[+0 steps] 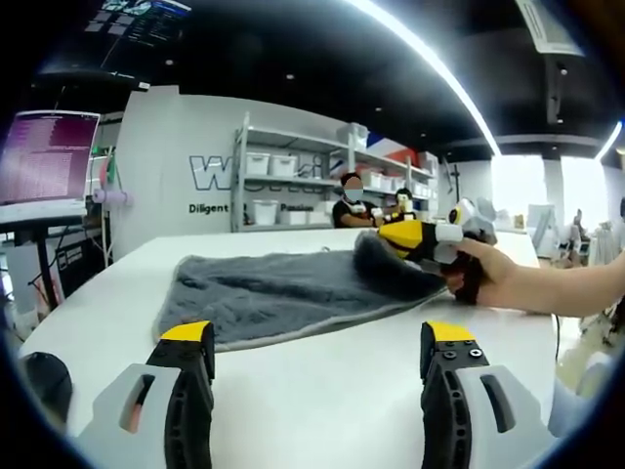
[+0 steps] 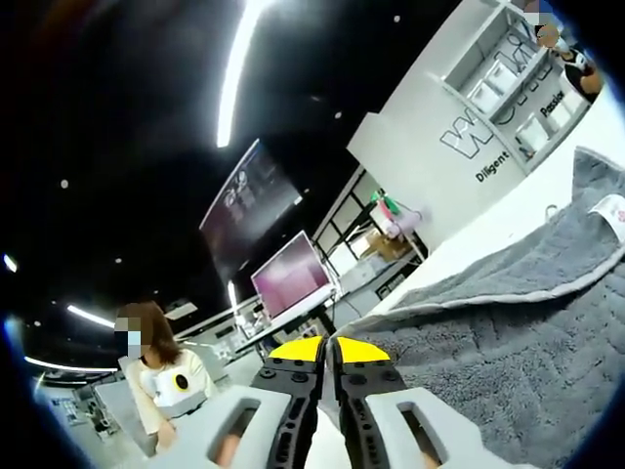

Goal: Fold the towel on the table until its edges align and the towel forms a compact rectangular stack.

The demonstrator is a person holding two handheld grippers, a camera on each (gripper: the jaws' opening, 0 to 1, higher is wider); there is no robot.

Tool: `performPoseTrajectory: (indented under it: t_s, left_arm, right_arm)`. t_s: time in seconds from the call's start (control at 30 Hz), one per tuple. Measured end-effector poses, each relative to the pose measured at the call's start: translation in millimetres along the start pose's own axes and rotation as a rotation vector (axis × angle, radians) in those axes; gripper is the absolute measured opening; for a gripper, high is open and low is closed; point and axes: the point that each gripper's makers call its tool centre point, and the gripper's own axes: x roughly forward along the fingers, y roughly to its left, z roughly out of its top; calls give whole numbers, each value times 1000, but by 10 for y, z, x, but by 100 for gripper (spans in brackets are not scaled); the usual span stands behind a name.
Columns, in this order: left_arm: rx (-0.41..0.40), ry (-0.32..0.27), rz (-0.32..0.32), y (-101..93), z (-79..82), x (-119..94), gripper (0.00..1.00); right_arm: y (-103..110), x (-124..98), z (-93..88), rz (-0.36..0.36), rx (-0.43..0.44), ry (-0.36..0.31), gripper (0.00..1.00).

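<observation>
A grey towel (image 1: 283,293) lies spread on the white table (image 1: 322,391), its near edge trimmed in lighter grey. My left gripper (image 1: 317,337) hovers in front of it, open, yellow-tipped jaws wide apart with nothing between them. My right gripper (image 1: 386,234), held in a hand (image 1: 488,269), has come in from the right and is pinching the towel's right corner, which is lifted and curled over. In the right gripper view, the right gripper (image 2: 327,350) has its jaws pressed together at the towel (image 2: 508,362) edge; a white label (image 2: 610,210) shows on the cloth.
A monitor on a stand (image 1: 49,156) is at the left table edge. Shelves with white bins (image 1: 293,176) line the wall behind, with seated people (image 1: 350,200) beyond the table. Another person (image 2: 156,371) and a monitor (image 2: 293,274) appear in the right gripper view.
</observation>
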Motion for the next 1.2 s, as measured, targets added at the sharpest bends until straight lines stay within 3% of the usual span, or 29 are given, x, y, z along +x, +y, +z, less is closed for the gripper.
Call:
performPoseTrajectory:
  t_s: [0.5,0.83,1.03,1.2]
  left_arm:
    - [11,11,3,1,-21,1,83]
    - [17,17,-1,4,-28,8,83]
    - [4,9,-1,8,-17,5,83]
    - [-1,9,3,24,-18,11,83]
  right_arm:
    - [66,-18,-46,23,-31,14,8]
    - [14,40,-217,-21,-156,114,11]
    - [12,97,-447,-51,-303,219,17]
    - [-3,70,-497,-58,-320,246,20]
